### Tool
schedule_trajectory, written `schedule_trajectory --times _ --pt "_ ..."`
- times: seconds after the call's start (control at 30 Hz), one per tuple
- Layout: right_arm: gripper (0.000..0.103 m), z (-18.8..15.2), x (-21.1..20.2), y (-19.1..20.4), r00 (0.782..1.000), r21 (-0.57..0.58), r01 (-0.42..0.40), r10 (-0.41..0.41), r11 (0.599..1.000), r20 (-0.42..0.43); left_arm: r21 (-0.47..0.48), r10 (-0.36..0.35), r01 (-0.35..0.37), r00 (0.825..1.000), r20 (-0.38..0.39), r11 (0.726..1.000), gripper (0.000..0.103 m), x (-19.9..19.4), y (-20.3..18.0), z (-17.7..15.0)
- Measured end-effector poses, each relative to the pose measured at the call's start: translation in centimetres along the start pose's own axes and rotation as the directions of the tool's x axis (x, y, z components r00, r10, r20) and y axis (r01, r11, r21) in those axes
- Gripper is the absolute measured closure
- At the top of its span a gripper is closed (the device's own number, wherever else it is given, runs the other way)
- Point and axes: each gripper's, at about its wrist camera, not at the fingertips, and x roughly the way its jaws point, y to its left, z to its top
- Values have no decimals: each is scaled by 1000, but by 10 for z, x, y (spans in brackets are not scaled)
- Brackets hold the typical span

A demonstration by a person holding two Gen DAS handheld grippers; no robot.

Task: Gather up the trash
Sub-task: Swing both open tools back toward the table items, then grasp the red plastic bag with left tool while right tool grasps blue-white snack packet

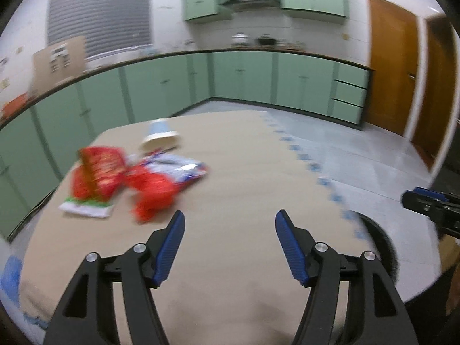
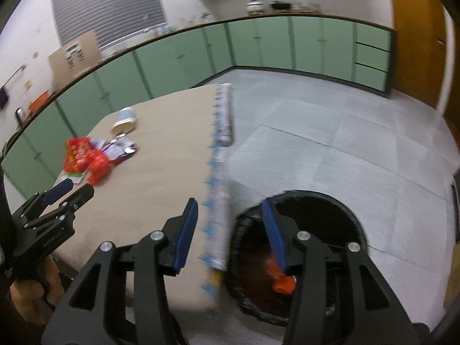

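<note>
Over the table [image 1: 230, 172], both hand-held grippers angled down

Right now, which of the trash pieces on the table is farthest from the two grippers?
The paper cup, tipped on its side at the far end of the table. The red wrappers and the white and blue wrapper lie nearer.

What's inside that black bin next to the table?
The black bin holds an orange-red piece of trash near the bottom, partly behind the right gripper. The rest of the inside is dark, and the gripper covers part of it, so anything else there cannot be made out.
</note>
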Motion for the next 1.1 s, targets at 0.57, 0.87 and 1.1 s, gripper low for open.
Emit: schedule_trajectory --times 0.57,0.87,1.1 --pt "56 52 95 95 990 -149 -141 135 979 -49 -69 110 -114 992 -61 991 39 80 75 16" --pt "56 63 122 116 986 -169 -163 155 972 -63 -51 99 -103 991 -86 993 65 101 76 18" --pt "56 70 139 146 981 -191 -191 178 963 -80 -86 87 -82 994 62 993 68 63 97 24"
